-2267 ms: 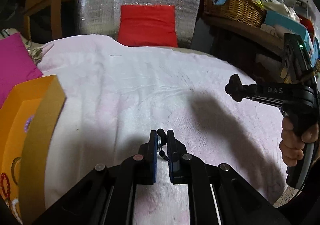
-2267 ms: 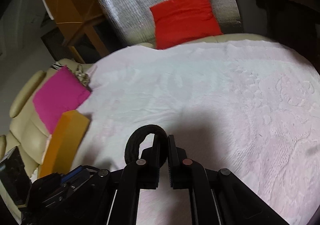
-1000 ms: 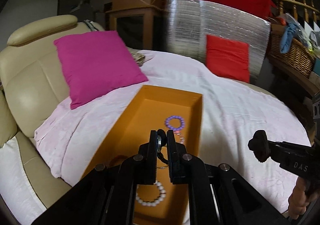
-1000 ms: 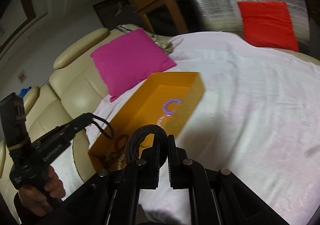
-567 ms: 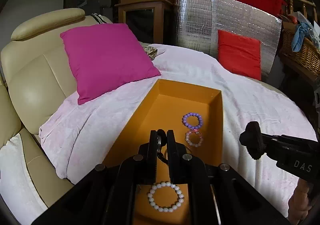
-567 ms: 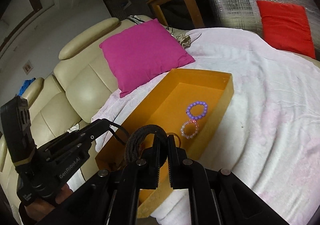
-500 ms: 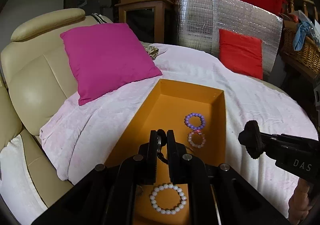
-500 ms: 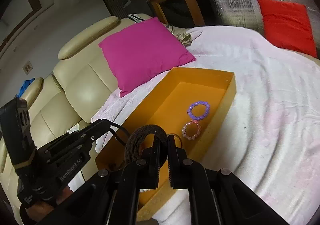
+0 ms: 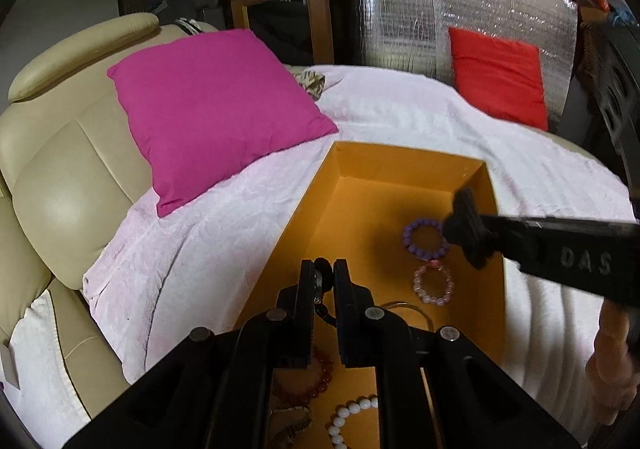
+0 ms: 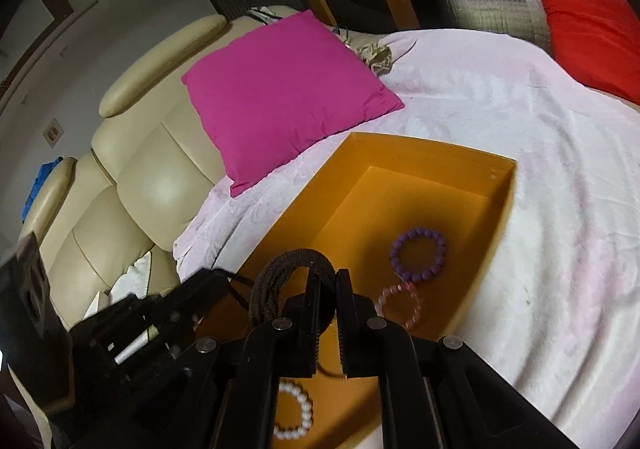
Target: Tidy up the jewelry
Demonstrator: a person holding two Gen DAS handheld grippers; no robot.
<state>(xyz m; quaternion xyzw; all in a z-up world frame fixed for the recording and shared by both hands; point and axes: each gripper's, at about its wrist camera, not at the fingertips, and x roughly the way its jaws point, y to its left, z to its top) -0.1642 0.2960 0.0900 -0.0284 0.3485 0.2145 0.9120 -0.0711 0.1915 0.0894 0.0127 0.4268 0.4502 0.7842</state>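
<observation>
An open orange box lies on the pink bedspread. Inside lie a purple bead bracelet, a pink bead bracelet, a white bead bracelet and a red bead bracelet. My left gripper is shut on a small dark chain piece above the box's near part. My right gripper is shut on a dark braided cord bracelet above the box; it also shows in the left wrist view.
A magenta pillow leans on the beige leather sofa left of the box. A red pillow and a silver foil panel stand at the back. The pink bedspread stretches right of the box.
Both grippers have swung left from the open bedspread to the orange box and moved closer over it, each still holding its piece. The right gripper now reaches over the box's right side.
</observation>
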